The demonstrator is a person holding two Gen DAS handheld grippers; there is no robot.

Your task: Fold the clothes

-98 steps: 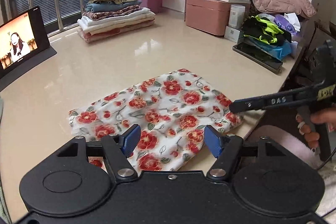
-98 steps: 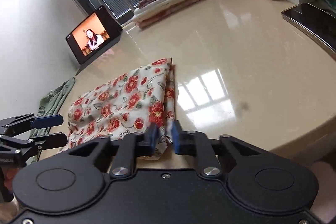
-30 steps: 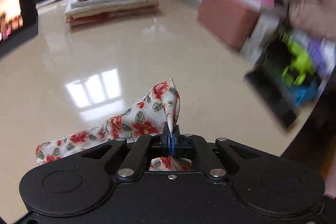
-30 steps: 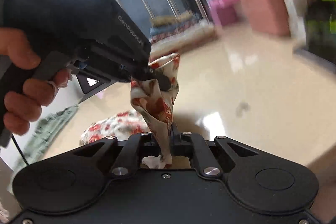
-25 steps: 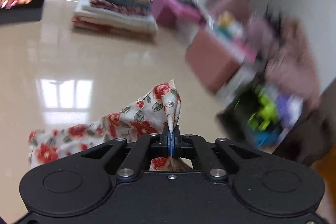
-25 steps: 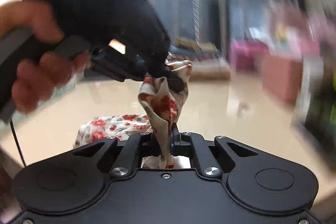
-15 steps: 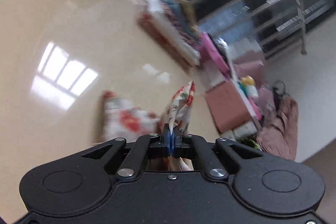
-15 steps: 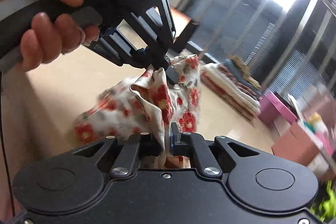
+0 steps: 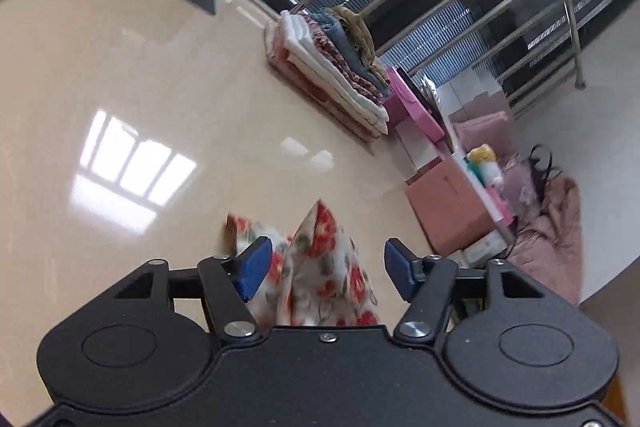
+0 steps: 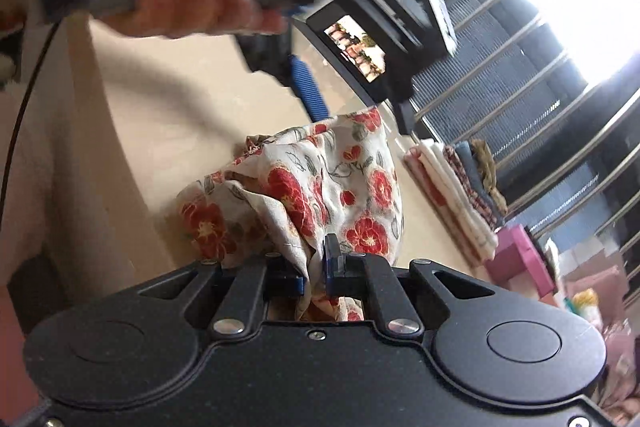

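Floral cloth [image 9: 320, 267] between left tongs [image 9: 324, 263]

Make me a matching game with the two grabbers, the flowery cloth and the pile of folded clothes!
Things:
1. left gripper
2. right gripper
3. flowery cloth
4. stack of folded clothes

States or places:
A. by the window bars
B. open
C. bunched up, white with red flowers
D. shut on the cloth

Pairs: 1-B, 2-D, 3-C, 4-A
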